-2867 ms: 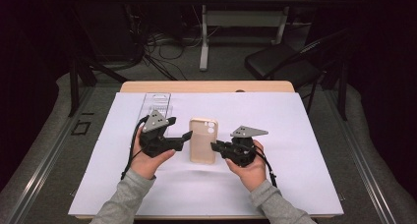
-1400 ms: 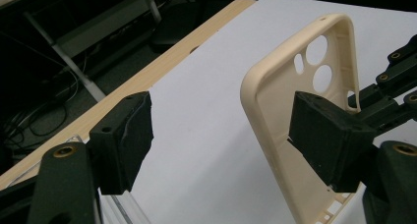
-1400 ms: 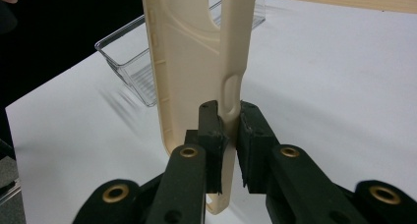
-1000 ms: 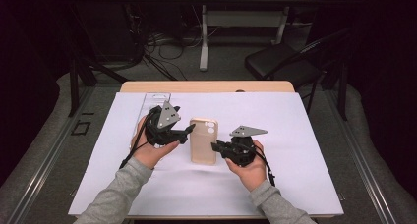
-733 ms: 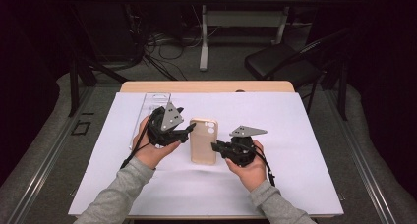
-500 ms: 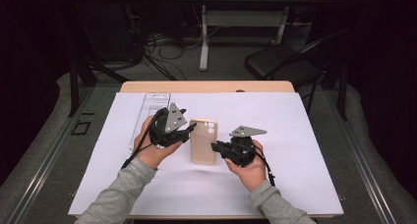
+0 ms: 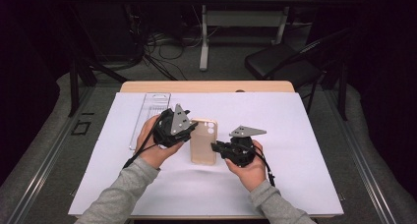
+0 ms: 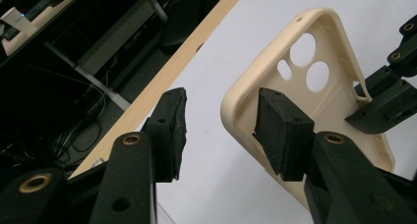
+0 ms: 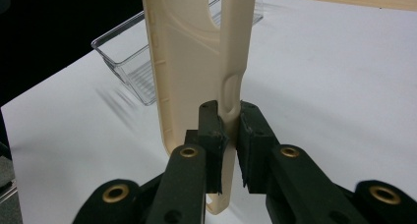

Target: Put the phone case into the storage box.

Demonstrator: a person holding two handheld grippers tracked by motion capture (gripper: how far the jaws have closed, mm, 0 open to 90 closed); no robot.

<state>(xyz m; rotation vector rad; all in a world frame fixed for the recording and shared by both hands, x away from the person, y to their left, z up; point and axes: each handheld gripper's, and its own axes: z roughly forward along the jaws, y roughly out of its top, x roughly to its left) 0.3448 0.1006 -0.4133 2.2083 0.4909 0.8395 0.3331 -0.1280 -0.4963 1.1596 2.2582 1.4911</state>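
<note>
Right claw (image 9: 228,135) is clamped on the side wall of a cream phone case (image 9: 196,62): in the right gripper view its two black jaws pinch the case's long edge just by a small notch, one jaw inside the shell and one outside. From above, this claw (image 7: 216,148) meets the case (image 7: 203,145) at the lower part of its right edge, with the person's right hand (image 7: 248,165) wrapped around the gripper body behind it.

Left claw (image 8: 219,130) stands apart, jaws wide. In the left gripper view one jaw sits inside the hollow of the case (image 8: 314,91), against or very close to the inner wall near the corner, while the other jaw hangs outside over the white sheet (image 8: 206,184); whether the inner jaw actually touches cannot be told. In the high view this claw (image 7: 189,133) is at the case's upper left edge, near the camera cut-outs, held by the left hand (image 7: 152,143).

The phone case lies near the middle of the desk (image 7: 206,86), open side up, camera holes toward the far edge, on the white sheet (image 7: 295,135) that covers most of the desk top.

A clear plastic tray (image 7: 147,116) lies on the sheet toward the far left corner, just beyond the left hand; it also shows behind the case in the right gripper view (image 9: 133,67).
</note>
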